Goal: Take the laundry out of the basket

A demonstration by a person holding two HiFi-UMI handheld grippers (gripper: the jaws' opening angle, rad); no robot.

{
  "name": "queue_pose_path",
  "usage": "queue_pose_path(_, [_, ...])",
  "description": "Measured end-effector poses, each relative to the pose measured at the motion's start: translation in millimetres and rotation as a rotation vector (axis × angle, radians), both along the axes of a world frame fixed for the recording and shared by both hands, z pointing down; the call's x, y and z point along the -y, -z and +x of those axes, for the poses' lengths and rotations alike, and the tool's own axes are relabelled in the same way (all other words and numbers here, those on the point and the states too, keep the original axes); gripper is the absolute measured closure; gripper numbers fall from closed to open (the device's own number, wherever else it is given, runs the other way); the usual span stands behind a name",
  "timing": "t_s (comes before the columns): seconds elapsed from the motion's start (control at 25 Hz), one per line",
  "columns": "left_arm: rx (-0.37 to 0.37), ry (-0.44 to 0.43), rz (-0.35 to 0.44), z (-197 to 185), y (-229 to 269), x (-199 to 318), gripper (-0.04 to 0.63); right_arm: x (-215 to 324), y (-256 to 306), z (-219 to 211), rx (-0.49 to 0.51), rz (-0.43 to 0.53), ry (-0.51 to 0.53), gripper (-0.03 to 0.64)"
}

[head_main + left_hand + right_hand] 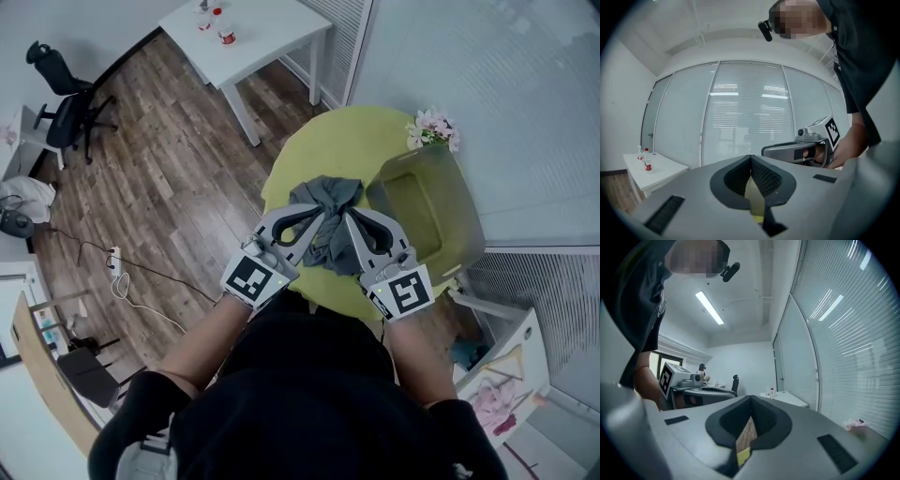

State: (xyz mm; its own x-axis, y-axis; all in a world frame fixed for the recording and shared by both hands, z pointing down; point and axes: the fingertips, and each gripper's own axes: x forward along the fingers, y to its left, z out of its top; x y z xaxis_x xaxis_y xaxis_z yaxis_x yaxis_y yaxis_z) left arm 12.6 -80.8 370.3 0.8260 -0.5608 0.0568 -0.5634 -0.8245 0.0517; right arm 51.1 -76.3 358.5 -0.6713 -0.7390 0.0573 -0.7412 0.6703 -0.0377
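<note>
Crumpled grey cloth (pixel 325 194) lies just left of the olive plastic basket (pixel 469 217), apparently unloaded. My left hand-held gripper (pixel 320 217) and right hand-held gripper (pixel 346 217), jaws together, hold nothing.

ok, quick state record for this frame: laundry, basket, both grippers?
laundry: grey cloth, crumpled on the round yellow-green table, outside the basket
basket: olive basket, on the table to the right of the cloth, no laundry visible inside
left gripper: jaws together, nothing between them, tip at the cloth's left side
right gripper: jaws together, nothing between them, tip at the cloth's right side
other: pink flowers at the basket's far end
</note>
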Motion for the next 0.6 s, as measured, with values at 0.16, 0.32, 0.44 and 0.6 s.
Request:
queue_pose_path(0.16, [-0.004, -0.016, 0.014, 7, 6, -1, 0.584, 2, 1, 4, 0.008, -0.004, -0.005, 0.594])
queue_pose_path(0.32, [-0.001, -0.02, 0.008, 11, 6, 0, 0.584, 3, 2, 7, -0.003, 0.005, -0.005, 0.594])
queue_pose_path(0.44, [0.005, -0.019, 0.001, 12, 4, 0, 0.584, 3, 2, 10, -0.001, 0.009, -0.014, 0.594])
queue_pose_path(0.6, [0.004, -0.025, 0.008, 17, 4, 1, 0.584, 3, 0, 13, 0.005, 0.016, -0.024, 0.594])
